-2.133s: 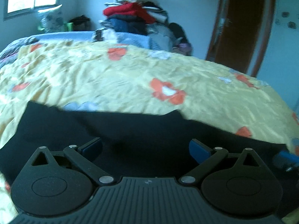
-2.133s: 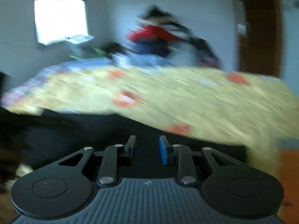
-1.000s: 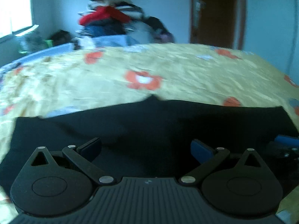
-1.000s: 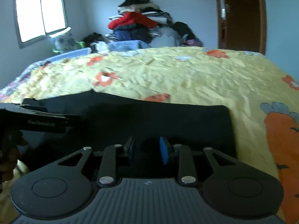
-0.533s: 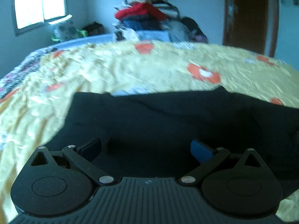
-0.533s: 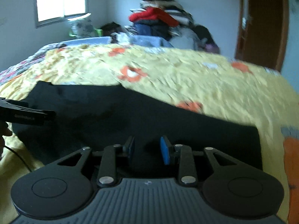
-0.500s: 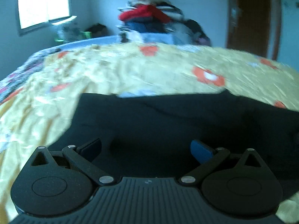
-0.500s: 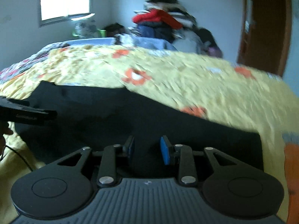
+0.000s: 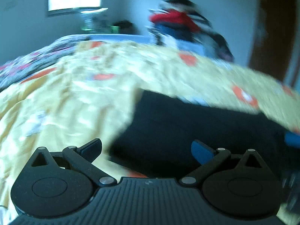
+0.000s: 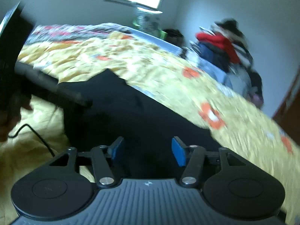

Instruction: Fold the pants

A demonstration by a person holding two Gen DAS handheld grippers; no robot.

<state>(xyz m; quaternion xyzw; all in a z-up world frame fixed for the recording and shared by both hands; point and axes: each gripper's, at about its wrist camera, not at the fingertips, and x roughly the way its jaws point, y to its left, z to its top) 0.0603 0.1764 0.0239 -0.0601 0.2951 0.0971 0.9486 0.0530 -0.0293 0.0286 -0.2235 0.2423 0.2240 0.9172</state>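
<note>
Black pants point(image 9: 196, 131) lie flat on yellow flowered bedspread point(image 9: 65, 103). Left gripper point(image 9: 146, 150) fingers spread wide, empty, over pants' left edge. Right gripper point(image 10: 147, 150) fingers opening above dark cloth, nothing pinched between them. Clothes pile point(image 10: 225, 46) heaped at bed's far end, blurred.

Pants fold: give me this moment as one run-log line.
pants: black, flat on bed | left gripper: open, empty | right gripper: opening, nothing gripped
</note>
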